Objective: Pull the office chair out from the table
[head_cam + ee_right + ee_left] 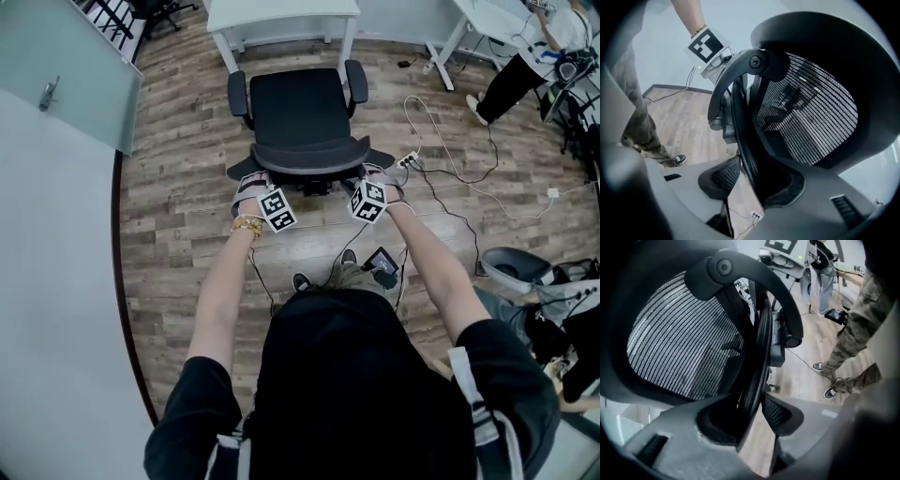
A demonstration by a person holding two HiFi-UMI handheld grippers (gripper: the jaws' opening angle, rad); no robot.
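Reaching down and forward with both arms, holding the left gripper (251, 185) and the right gripper (377, 173) level with each other at the near edge of the office chair (300, 112).

Straddling the backrest rim (758, 380) with the left gripper's jaws apart, bringing the rim close against the hollowed pad on one side and leaving a wedge of wooden floor (797, 376) showing on the other. Clamping nothing, as far as the left gripper view shows.

Mirroring that on the right, bracketing the backrest rim (740, 136) between wide-spread jaws, pinching nothing, with bare floor showing low in the gap.

Facing the backrest (309, 153) broadside, with the chair lying straight ahead of both grippers. Running the backrest's long axis left to right across the line of pull, placing one gripper near each end and neither nearer than the other.

Beyond the rim, showing the seat (298, 105) and the armrests (237, 94) pointing away toward the white table (281, 14). Standing just short of the table legs, apparently, not tucked beneath the top.

Judging from this, needing both sets of jaws closed on the rim before any further draw straight back toward the feet. Risking a swivel of the chair with a tug from one side alone.
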